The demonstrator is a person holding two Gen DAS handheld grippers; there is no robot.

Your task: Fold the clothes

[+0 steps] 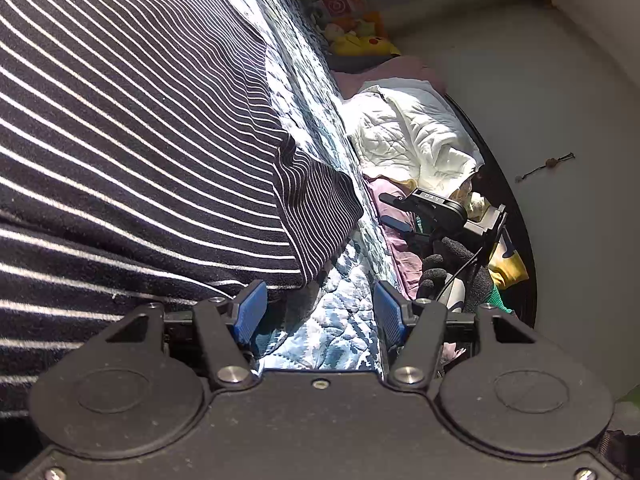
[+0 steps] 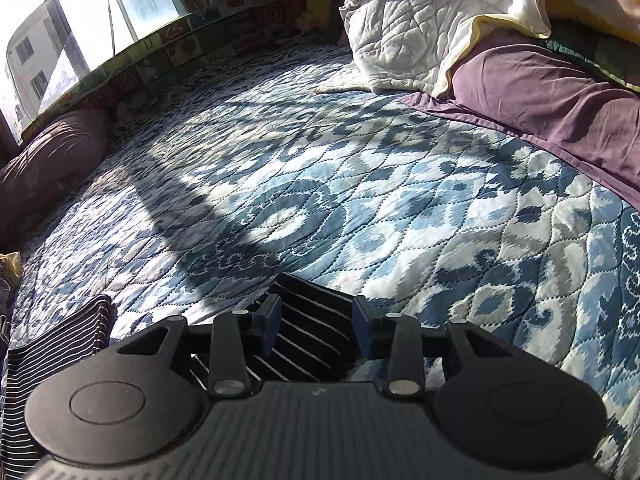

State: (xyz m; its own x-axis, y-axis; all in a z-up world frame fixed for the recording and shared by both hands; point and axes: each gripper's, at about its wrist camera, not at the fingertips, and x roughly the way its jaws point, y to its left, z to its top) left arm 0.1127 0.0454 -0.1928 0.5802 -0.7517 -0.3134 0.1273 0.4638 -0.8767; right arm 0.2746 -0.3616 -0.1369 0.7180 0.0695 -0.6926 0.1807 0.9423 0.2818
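Note:
A black garment with thin white stripes (image 1: 132,140) lies spread on the blue patterned quilt (image 1: 344,320) and fills the left of the left wrist view. One sleeve or corner (image 1: 320,216) is folded over near its edge. My left gripper (image 1: 320,314) is open at the garment's edge; its left pad (image 1: 252,312) is against the fabric and only quilt shows between the fingers. My right gripper (image 2: 317,328) is open low over another striped corner (image 2: 312,316) that lies between its fingers. A gloved hand (image 1: 452,268) holds the right gripper (image 1: 394,212).
A white quilted blanket (image 2: 420,28) and a purple sheet (image 2: 552,104) are piled along the right of the bed. A brown pillow (image 2: 52,160) lies below the window (image 2: 80,20). A yellow plush toy (image 1: 360,42) sits by the white wall (image 1: 540,100). Bare quilt (image 2: 320,180) stretches ahead.

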